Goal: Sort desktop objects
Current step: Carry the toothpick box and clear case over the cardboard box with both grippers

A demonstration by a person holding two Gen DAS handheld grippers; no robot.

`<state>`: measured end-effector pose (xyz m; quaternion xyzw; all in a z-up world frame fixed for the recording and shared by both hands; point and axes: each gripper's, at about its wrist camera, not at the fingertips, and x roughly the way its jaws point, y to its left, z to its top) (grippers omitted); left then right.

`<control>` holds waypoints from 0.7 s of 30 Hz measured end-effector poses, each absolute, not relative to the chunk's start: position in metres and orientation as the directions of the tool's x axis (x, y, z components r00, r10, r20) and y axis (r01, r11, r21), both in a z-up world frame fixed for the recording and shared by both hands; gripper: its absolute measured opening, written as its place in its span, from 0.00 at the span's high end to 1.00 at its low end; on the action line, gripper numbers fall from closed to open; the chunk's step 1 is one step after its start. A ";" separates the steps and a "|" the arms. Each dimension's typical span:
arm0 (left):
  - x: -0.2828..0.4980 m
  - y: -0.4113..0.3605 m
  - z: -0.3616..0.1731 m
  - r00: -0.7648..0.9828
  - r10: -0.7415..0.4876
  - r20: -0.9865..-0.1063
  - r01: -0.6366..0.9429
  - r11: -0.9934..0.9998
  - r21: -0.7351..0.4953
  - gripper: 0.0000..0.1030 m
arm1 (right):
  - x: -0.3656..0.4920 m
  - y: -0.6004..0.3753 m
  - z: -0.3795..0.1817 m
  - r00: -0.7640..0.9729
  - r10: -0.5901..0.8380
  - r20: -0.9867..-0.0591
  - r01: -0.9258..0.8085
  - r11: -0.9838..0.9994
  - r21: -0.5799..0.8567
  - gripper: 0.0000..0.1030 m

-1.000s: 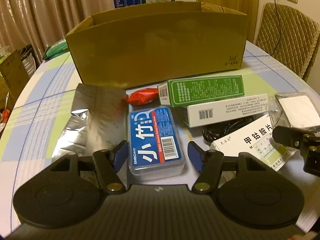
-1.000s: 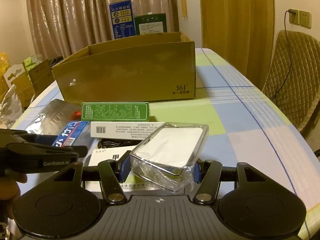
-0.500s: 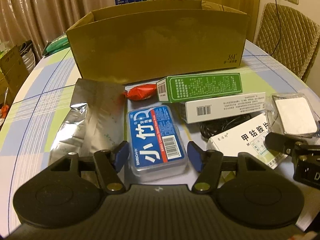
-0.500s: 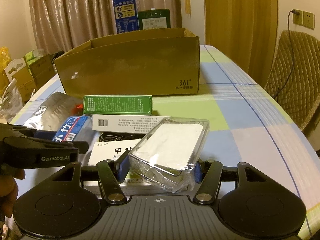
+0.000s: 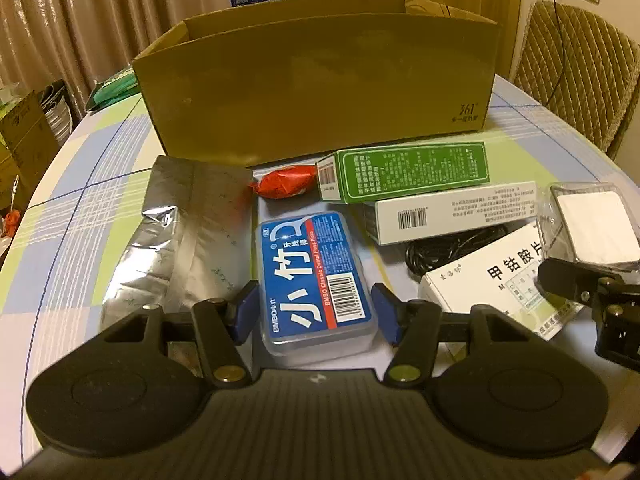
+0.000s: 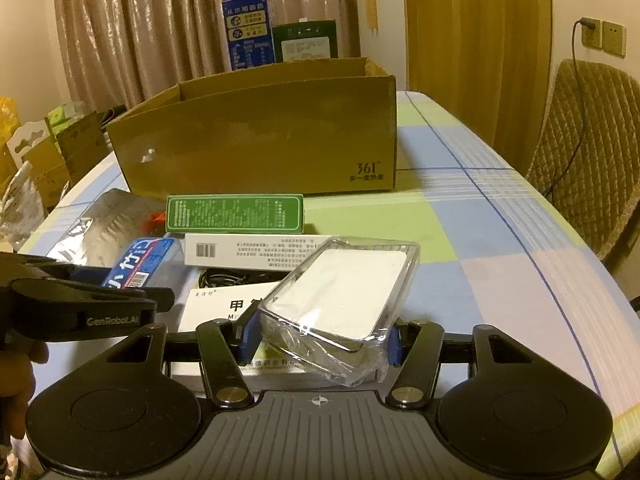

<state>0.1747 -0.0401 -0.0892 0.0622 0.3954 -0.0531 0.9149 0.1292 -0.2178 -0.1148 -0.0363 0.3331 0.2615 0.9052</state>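
Blue-labelled floss case [image 5: 316, 280] is lying on the table [image 5: 80, 216] while your left gripper [image 5: 316, 312] is closing around it; your right gripper [image 6: 320, 332] is clamping the clear wrapped packet [image 6: 340, 300], tilted.

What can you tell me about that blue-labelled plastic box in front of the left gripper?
The floss pick box is a flat, clear plastic case with rounded corners and a blue label bearing white characters, a red stripe and a barcode. It lies flat on the tablecloth beside a silver foil pouch. The closing left gripper straddles its near end; contact is unclear.
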 end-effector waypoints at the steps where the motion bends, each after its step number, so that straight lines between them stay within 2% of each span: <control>1: 0.173 -0.039 -0.088 0.685 -0.049 -0.727 0.142 0.988 0.068 0.47 | 0.129 -0.219 -0.114 0.644 0.449 -0.619 -0.495 0.862 0.110 0.47; 10: 0.160 -0.028 -0.070 0.702 -0.073 -0.708 0.124 0.992 0.021 0.47 | 0.121 -0.220 -0.102 0.677 0.456 -0.578 -0.494 0.863 0.102 0.48; 21: 0.156 -0.025 -0.021 0.760 -0.114 -0.640 0.131 0.991 -0.021 0.47 | 0.121 -0.214 -0.067 0.703 0.496 -0.510 -0.532 0.842 0.087 0.47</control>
